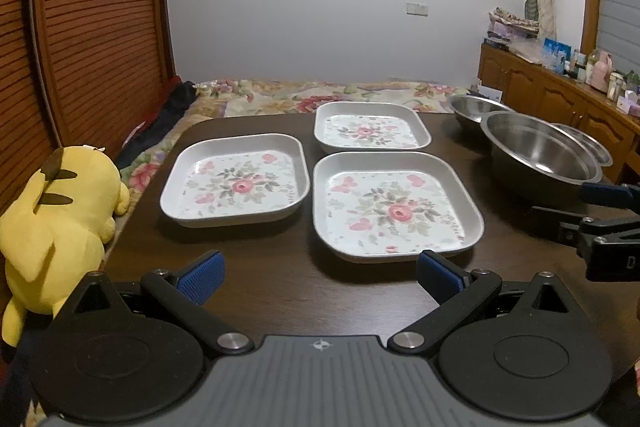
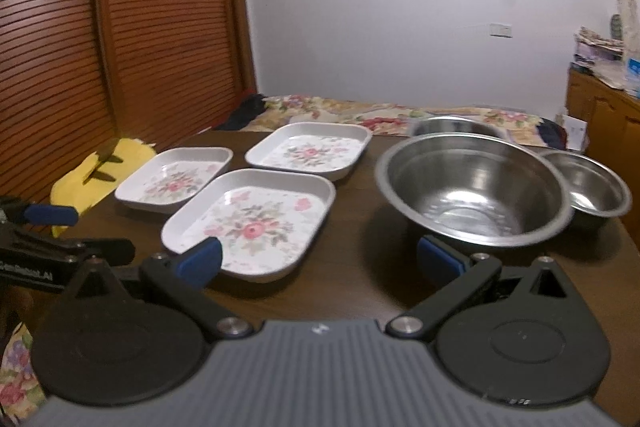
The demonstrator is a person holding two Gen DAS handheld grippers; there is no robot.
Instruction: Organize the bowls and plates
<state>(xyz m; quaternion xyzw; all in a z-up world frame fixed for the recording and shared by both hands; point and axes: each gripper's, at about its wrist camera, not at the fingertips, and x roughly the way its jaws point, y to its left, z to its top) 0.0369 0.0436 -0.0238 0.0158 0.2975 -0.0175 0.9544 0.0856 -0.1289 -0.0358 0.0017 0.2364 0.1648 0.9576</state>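
Three square white plates with pink flower prints lie on a dark brown table (image 1: 260, 259): a left plate (image 1: 236, 181), a near plate (image 1: 396, 207) and a far plate (image 1: 371, 127). Three steel bowls stand to the right: a large bowl (image 2: 474, 185), a small bowl (image 2: 590, 187) beside it and a back bowl (image 2: 456, 126). My left gripper (image 1: 320, 277) is open over the table's near edge, short of the plates. My right gripper (image 2: 318, 261) is open too, between the near plate (image 2: 250, 223) and the large bowl.
A yellow plush toy (image 1: 60, 211) lies off the table's left edge. A flowered bedspread (image 1: 320, 95) stretches behind the table. A wooden cabinet (image 1: 560, 99) with clutter runs along the right. Louvred wooden doors (image 1: 80, 27) stand at the left.
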